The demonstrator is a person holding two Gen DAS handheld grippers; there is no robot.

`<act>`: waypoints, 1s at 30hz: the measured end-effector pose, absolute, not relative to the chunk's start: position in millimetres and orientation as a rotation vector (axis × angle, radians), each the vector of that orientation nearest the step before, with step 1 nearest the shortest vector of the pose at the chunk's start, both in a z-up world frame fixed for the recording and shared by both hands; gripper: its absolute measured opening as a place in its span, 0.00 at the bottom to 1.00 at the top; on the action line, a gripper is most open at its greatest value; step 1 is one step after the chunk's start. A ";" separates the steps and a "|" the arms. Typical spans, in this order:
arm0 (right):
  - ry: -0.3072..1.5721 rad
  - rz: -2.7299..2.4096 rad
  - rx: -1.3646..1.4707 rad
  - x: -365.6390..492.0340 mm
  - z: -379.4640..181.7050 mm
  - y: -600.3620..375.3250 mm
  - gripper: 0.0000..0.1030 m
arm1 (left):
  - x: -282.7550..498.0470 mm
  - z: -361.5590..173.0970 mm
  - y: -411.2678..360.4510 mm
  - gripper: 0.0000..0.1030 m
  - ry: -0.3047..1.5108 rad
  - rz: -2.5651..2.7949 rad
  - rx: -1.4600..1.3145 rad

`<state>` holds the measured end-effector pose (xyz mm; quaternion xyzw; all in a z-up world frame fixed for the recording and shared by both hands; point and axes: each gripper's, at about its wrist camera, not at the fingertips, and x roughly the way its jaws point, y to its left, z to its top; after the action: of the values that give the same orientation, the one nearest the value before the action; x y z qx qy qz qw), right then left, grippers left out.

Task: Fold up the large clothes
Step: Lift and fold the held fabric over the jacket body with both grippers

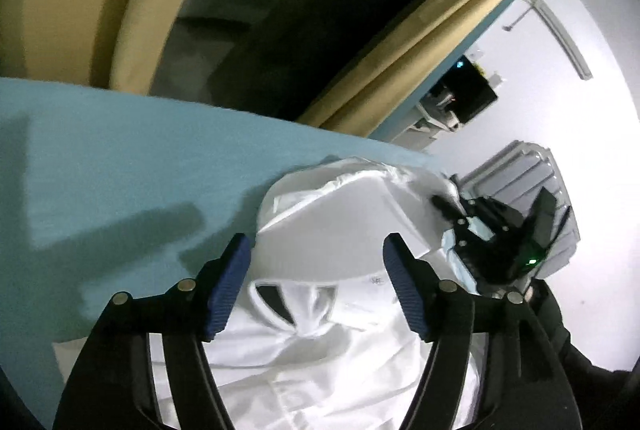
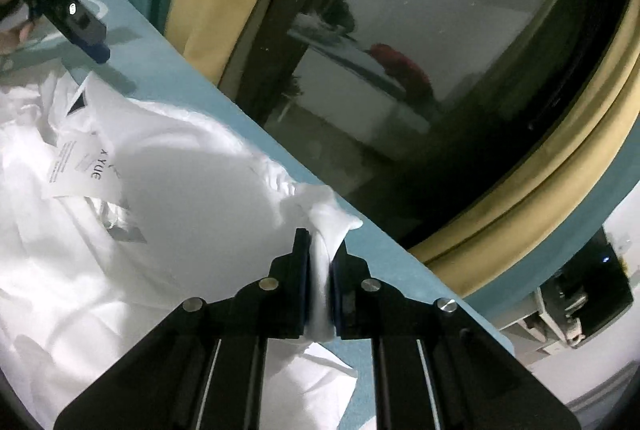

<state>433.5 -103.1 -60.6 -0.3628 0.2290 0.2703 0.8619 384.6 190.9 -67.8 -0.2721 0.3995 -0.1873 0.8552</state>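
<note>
The white garment (image 2: 168,181) is lying crumpled across the left and lower part of the right wrist view, on the teal table (image 2: 192,85), its printed label (image 2: 86,165) showing at left. The right gripper (image 2: 320,258) is pinching a bunched fold of the fabric between nearly closed pads at lower centre. In the left wrist view, the left gripper (image 1: 316,270) is hanging wide apart over the collar area, grasping nothing. To fold well, the left one should probably be closing on a matching edge, so both are lifting evenly and pulling the cloth taut rather than dragging it off the table's edge.
</note>
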 end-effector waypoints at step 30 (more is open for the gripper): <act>0.476 0.772 -0.729 359.0 -72.2 -118.3 0.24 | 316.3 -56.4 92.4 0.16 0.654 -0.230 0.261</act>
<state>359.0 -118.3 -72.2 -0.3442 0.2250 0.3644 0.8355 316.3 92.4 -56.4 0.1278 0.3197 -0.1126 0.9321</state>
